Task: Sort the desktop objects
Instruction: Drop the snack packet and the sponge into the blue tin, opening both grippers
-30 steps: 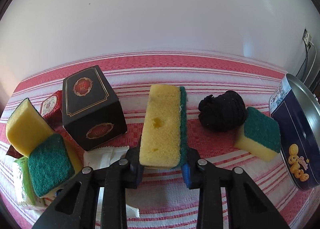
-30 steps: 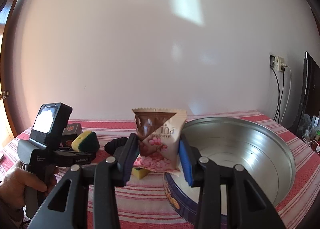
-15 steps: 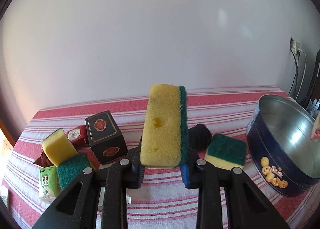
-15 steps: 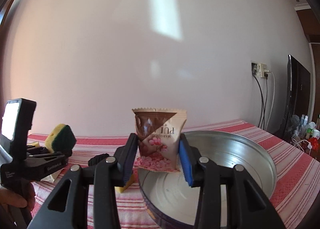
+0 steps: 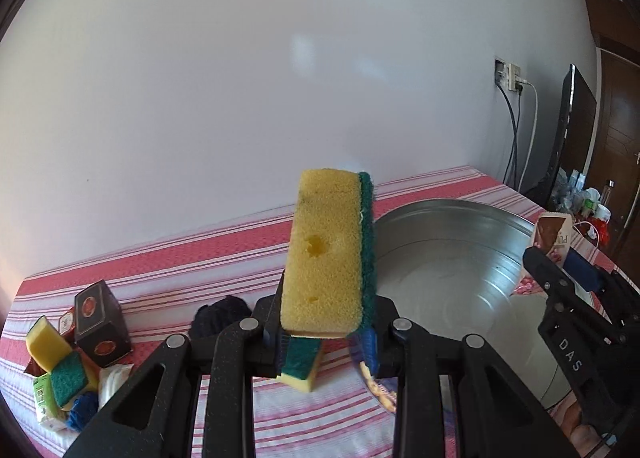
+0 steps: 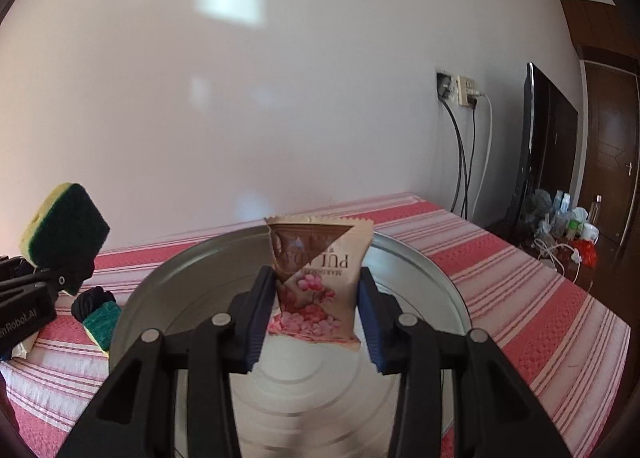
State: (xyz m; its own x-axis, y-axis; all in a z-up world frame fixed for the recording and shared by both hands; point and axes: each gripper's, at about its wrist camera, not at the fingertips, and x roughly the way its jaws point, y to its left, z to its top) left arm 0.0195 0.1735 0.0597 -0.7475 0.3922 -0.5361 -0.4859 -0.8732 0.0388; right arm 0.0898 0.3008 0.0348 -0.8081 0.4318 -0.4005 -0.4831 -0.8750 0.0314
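my left wrist cam looks along its fingers, angled down over the striped table (image 5: 208,254) toward the wall; right wrist cam sits close above the round tin (image 6: 404,254). both share the tin (image 5: 448,214).

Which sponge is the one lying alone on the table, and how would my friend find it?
Start at the big round metal tin on the red striped cloth. Just left of it lies one sponge, green side up, beside a black yarn ball. Other table sponges sit piled far left.
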